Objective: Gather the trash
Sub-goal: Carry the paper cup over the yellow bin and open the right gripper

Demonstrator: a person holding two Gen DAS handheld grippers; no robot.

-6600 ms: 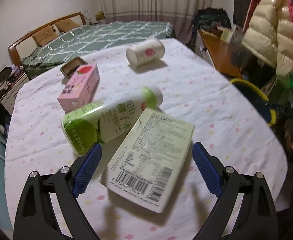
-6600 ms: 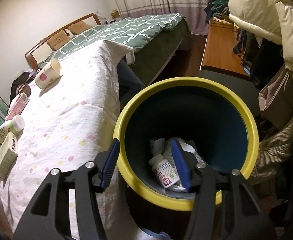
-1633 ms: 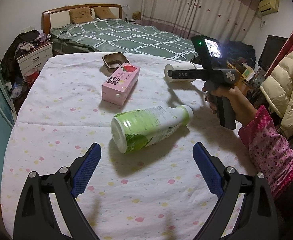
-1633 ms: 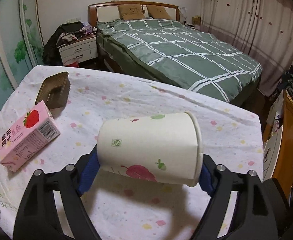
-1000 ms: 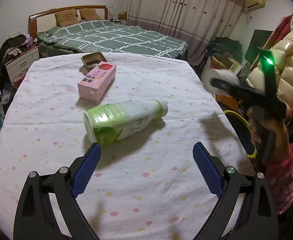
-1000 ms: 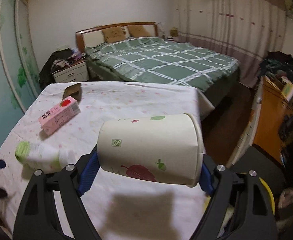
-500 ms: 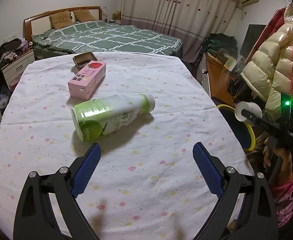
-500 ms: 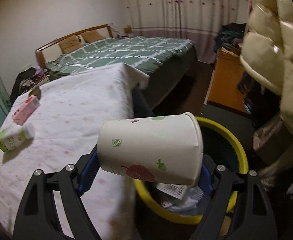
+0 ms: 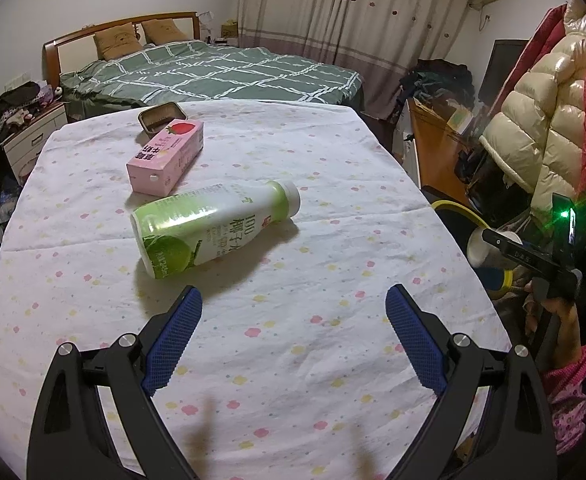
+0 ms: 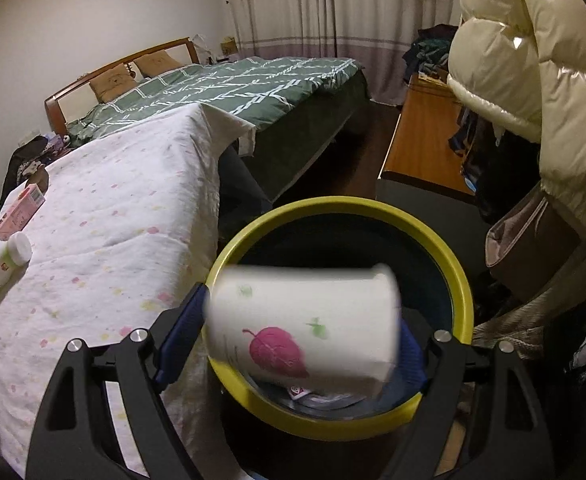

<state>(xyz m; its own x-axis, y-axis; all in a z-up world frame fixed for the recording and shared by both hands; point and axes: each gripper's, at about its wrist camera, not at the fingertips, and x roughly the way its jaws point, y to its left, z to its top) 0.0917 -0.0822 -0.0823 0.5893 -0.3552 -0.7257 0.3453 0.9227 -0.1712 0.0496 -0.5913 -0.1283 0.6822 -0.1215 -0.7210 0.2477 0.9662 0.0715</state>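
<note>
The right tongs [image 10: 301,344] have just been opening over the yellow-rimmed bin [image 10: 459,280], the blurred paper cup [image 10: 305,320] dropping between them, while the left tongs [image 9: 293,332], spread empty, should next take the green bottle [image 9: 209,228] from the bench [image 9: 333,184].

Black hand-held gripper [image 9: 293,336], blue textured pads, silver screws; pink floral sleeve [image 9: 565,404]

The left gripper [image 9: 293,320] hung over the near edge of the table, jaws wide apart and empty. The right gripper [image 10: 301,340], gripped by a hand [image 9: 549,312] in a pink sleeve [image 9: 565,396], had just been opening, a blurred cup between its pads.
</note>
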